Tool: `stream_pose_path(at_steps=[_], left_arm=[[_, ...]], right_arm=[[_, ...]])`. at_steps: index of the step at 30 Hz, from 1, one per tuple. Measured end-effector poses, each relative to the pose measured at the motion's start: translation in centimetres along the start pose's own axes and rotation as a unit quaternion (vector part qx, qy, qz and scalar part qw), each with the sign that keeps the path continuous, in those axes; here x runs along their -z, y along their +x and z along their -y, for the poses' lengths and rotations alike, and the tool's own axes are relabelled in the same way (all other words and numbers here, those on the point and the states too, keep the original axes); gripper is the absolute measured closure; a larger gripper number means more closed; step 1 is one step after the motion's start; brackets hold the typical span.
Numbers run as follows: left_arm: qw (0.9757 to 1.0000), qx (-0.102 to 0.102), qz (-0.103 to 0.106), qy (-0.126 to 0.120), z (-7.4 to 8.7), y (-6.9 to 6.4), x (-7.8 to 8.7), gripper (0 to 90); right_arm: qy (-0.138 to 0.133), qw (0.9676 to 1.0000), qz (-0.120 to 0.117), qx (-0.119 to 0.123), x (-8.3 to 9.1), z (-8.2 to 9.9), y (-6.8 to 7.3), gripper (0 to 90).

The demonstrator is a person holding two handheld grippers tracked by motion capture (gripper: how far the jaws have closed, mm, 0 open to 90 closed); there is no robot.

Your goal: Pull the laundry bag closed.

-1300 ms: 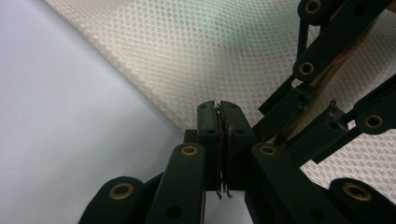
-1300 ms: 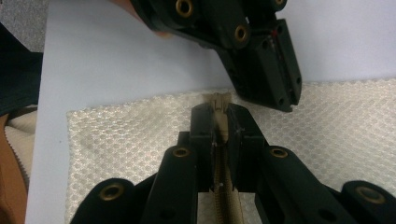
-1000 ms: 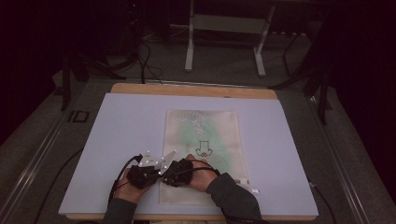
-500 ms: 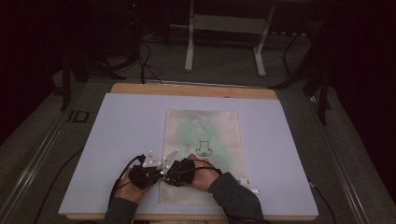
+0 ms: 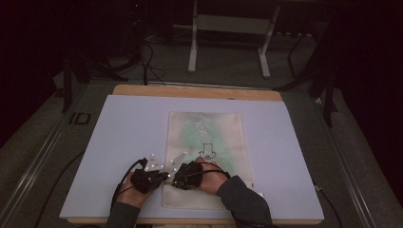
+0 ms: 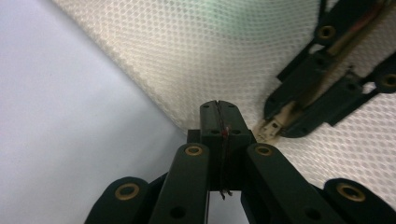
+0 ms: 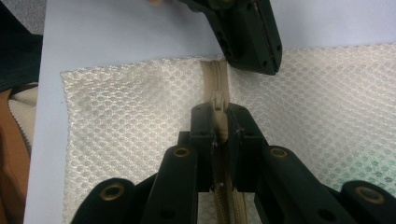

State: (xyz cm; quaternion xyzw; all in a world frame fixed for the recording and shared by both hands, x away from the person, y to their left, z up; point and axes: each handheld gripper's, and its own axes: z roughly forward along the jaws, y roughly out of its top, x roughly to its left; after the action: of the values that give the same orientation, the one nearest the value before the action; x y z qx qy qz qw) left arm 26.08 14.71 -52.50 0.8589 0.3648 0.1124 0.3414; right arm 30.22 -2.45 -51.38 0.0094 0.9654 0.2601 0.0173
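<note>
Two black grippers are seen, the left gripper (image 5: 151,176) and the right gripper (image 5: 186,174), each topped by a grey three-cornered plate with white dots. Black jaw links are fitted with brass-ringed pivots and dark screw holes. Black cables trail behind. Dark sleeves are worn.

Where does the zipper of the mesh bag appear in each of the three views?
High view: too small to make out on the mesh bag, hidden by the hands at its near left edge.
Left gripper view: a beige piece sits in the right gripper.
Right gripper view: the zipper runs down the centre, between that gripper's jaws.
Shared landmark: the white mesh weave.
</note>
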Motion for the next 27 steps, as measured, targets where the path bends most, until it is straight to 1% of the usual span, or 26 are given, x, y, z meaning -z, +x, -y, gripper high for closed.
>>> stream_pose_path(at_steps=[4,10,14,20,23,27], left_arm=[[0.9998,0.007,0.016,-0.007,0.22,-0.17,0.36,89.1],[0.9996,0.009,0.025,-0.009,0.32,-0.23,0.66,89.0],[0.9994,0.007,0.032,-0.008,0.39,-0.38,0.79,89.0],[0.9992,0.004,0.039,-0.006,0.49,-0.35,0.77,88.9],[0.9993,0.001,0.037,-0.006,0.44,-0.48,0.76,88.7],[0.9992,0.000,0.038,-0.010,0.39,-0.57,0.65,88.1]], right_arm=[[-0.002,1.0000,-0.001,-0.001,-0.02,0.04,-0.05,82.3],[-0.004,1.0000,-0.004,-0.007,0.01,0.11,-0.06,82.3],[-0.008,0.9999,-0.006,-0.010,-0.02,0.17,-0.11,82.3],[-0.008,0.9999,-0.006,-0.010,-0.02,0.19,-0.11,82.3],[-0.008,0.9999,-0.006,-0.010,-0.01,0.21,-0.12,82.3],[-0.008,0.9999,-0.006,-0.010,0.00,0.22,-0.13,82.2]])
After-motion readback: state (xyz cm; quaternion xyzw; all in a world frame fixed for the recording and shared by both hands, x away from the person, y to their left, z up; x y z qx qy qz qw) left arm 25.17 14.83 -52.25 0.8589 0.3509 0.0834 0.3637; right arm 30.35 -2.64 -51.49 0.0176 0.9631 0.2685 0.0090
